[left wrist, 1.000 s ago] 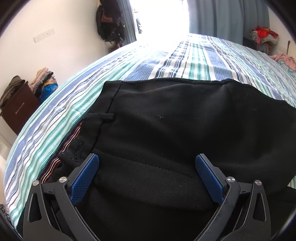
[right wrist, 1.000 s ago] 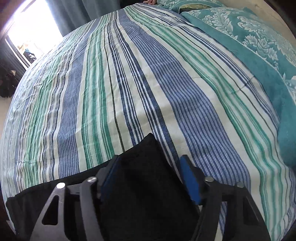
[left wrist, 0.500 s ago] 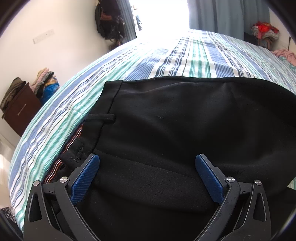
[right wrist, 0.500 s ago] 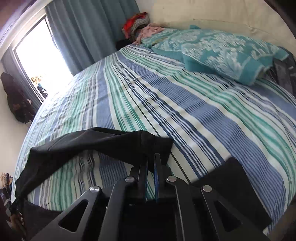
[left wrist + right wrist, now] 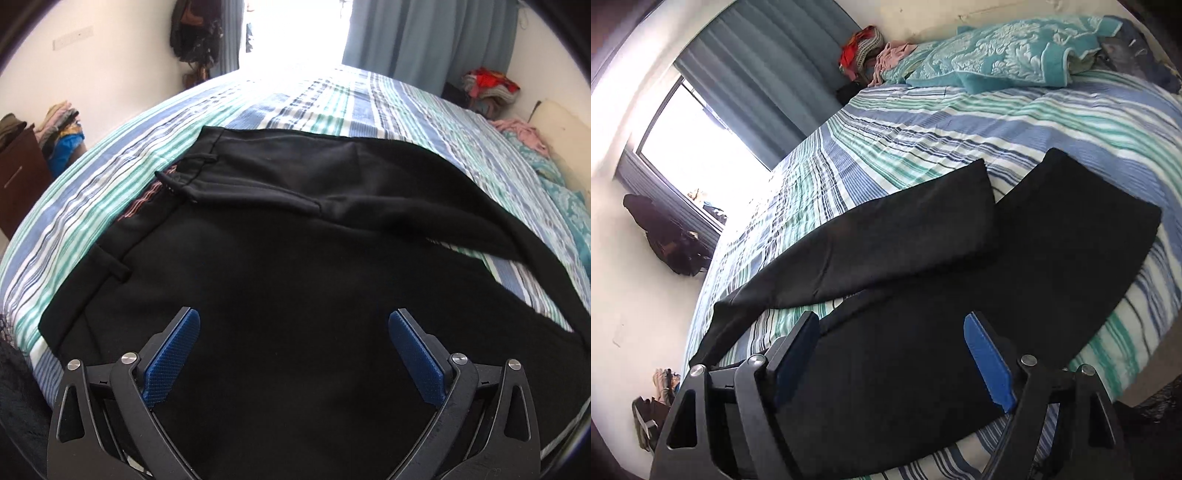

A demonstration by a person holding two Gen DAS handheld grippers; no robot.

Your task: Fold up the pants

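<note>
Pants (image 5: 1015, 266) spread flat on striped bed (image 5: 960, 122), legs running ahead of right claw (image 5: 894, 354), just spread, gripping nothing; left claw (image 5: 293, 354) likewise spread.

Daylight floods in from the window (image 5: 295, 33) at the far side of the bed (image 5: 369, 96), blown out to plain white in both views, with glare washing the sheet's far edge. The black pants (image 5: 295, 277) read as a near-featureless dark mass. Fisheye curvature bends the bed's edges and darkens the corners. Focus is fairly sharp, with slight smear along the bed's near right edge in the right wrist view.
</note>
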